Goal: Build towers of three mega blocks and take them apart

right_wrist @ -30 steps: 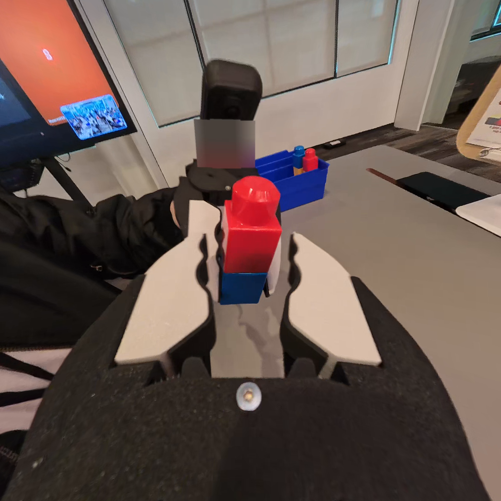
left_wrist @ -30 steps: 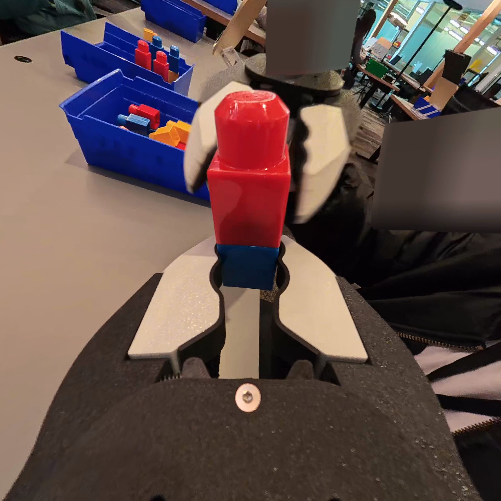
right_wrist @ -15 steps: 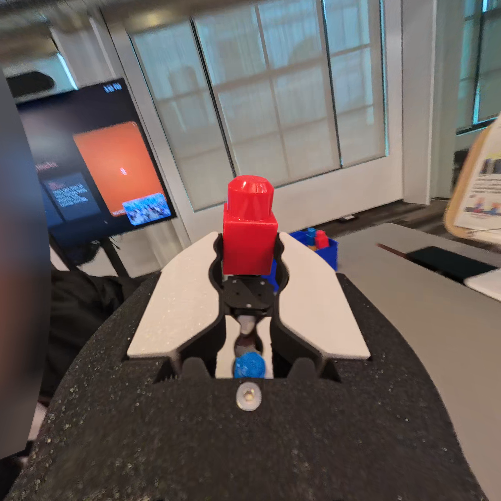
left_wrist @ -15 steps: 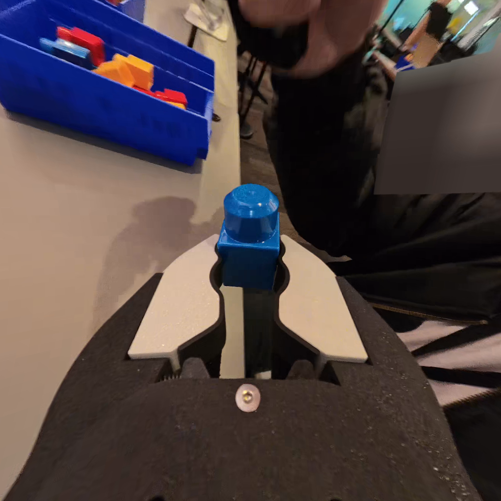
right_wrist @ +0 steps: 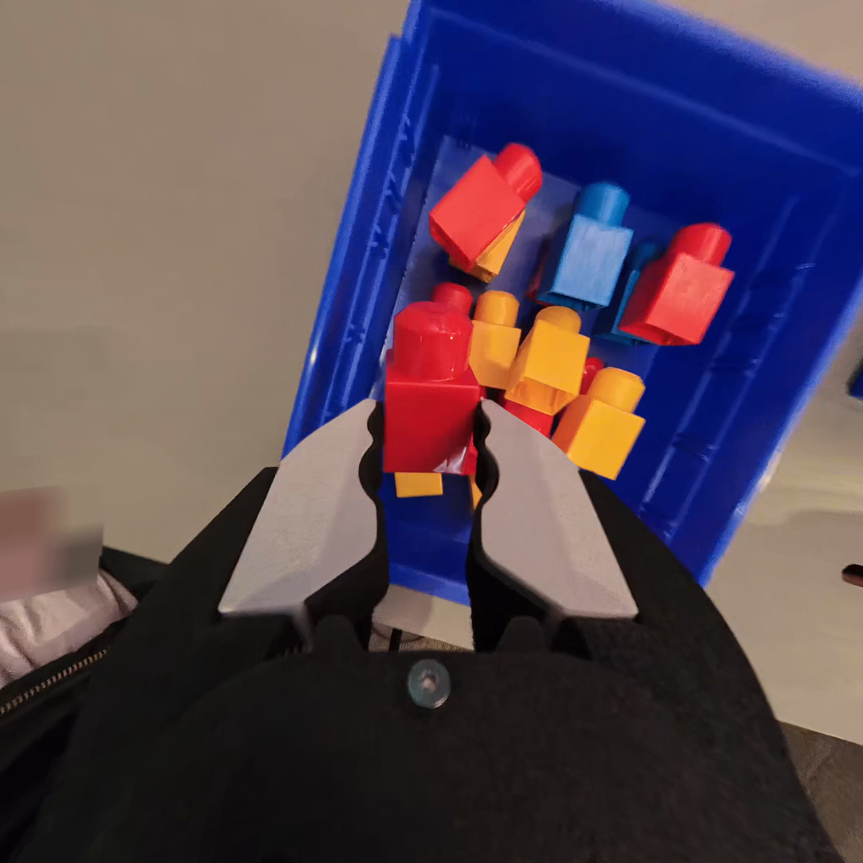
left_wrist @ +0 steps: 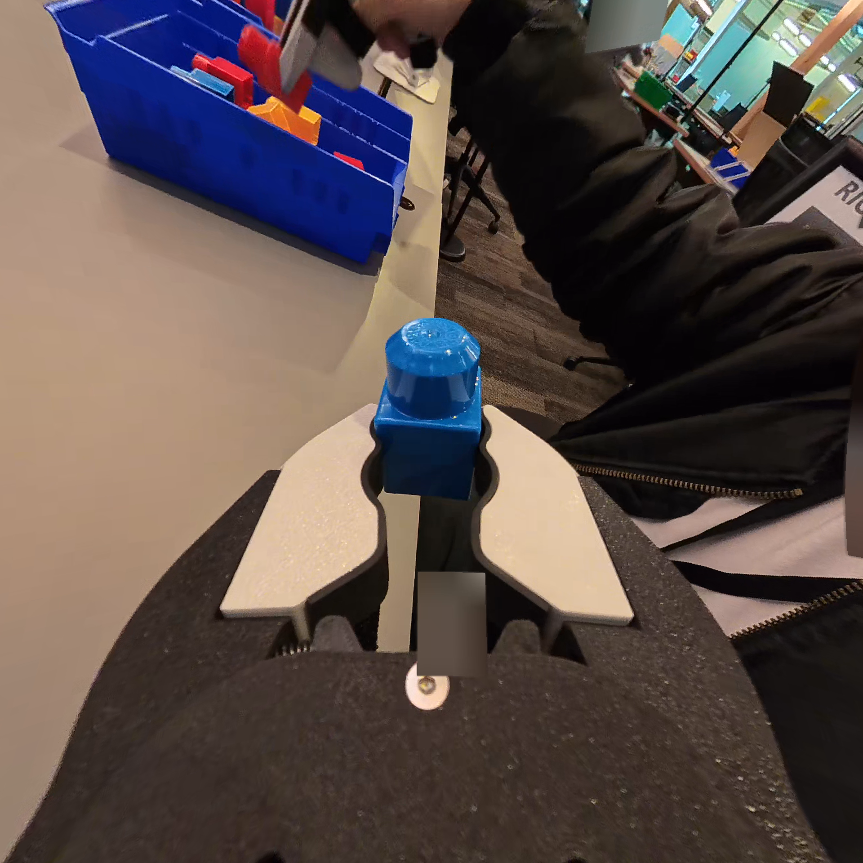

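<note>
The right gripper pinches a glossy red plastic single-stud block above the blue plastic bin, which holds loose red, yellow and blue blocks. The left gripper pinches a blue plastic single-stud block over the edge of the grey table. No assembled tower is visible. Judged state: dismantling is nearly finished, with both separated blocks not yet returned to the bin.

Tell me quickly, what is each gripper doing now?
Left gripper: closed on the blue block.
Right gripper: closed on the red block.
</note>
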